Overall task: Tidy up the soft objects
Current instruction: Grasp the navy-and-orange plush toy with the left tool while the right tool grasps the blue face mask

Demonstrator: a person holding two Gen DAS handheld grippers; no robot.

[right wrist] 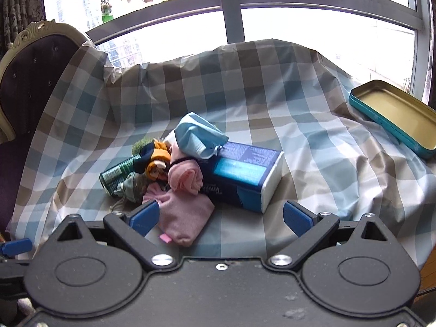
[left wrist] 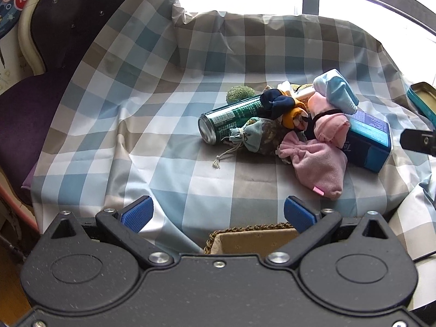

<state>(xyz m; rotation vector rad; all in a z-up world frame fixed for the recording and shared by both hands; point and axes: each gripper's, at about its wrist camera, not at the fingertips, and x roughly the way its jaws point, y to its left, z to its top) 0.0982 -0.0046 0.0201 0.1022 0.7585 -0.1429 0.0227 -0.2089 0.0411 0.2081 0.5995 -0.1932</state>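
A heap of soft things lies mid-cloth: a pink drawstring pouch, a rolled pink sock, a pale blue sock bundle, a navy-and-orange sock, a small patterned drawstring sachet and a green fuzzy ball. Among them lie a green can and a blue tissue box. My left gripper hangs open in front of the heap, nothing between its fingers. My right gripper is open too, its left finger just before the pouch.
A woven basket sits right under the left gripper. An open teal tin rests at the far right of the checked cloth. A dark purple chair stands at the left, a window behind.
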